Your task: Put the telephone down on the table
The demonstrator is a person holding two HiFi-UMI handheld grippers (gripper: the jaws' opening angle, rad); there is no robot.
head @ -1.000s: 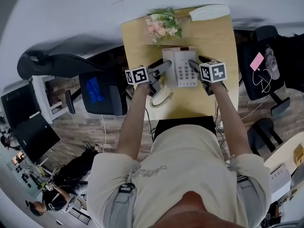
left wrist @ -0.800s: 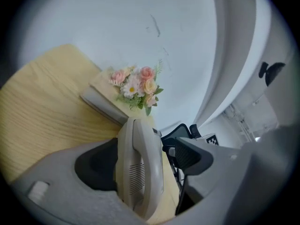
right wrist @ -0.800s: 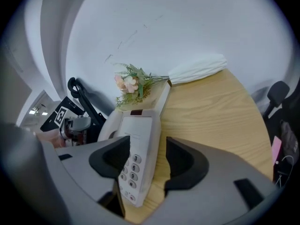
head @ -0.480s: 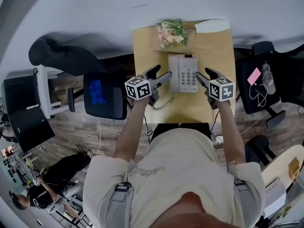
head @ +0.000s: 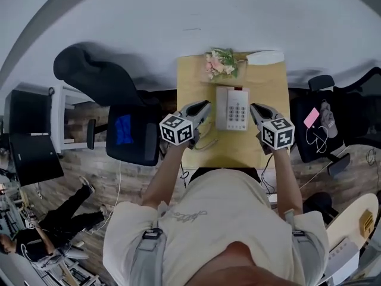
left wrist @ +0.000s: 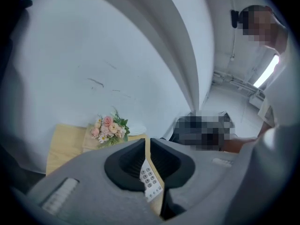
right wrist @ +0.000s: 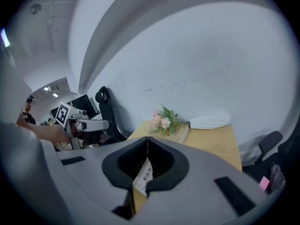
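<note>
The white telephone (head: 232,108) with its grey keypad lies flat on the wooden table (head: 193,82), and nothing holds it. My left gripper (head: 204,106) hangs above the table to the left of the telephone. Its jaws are closing, almost together, with nothing between them. My right gripper (head: 255,108) hangs to the right of the telephone, shut and empty. In the left gripper view the left gripper (left wrist: 147,139) shows a thin slit, and the telephone keypad (left wrist: 150,182) lies below it. In the right gripper view the right gripper (right wrist: 148,138) has touching tips above the telephone (right wrist: 143,177).
A pink flower bunch (head: 221,62) and a white flat object (head: 265,57) lie at the table's far edge by the wall. A black office chair (head: 128,130) stands to the left, and another chair (head: 315,124) with a pink item to the right. A person stands at lower left.
Both grippers have risen away from the telephone's sides and gone from wide open to jaws together. The telephone stays on the table.
</note>
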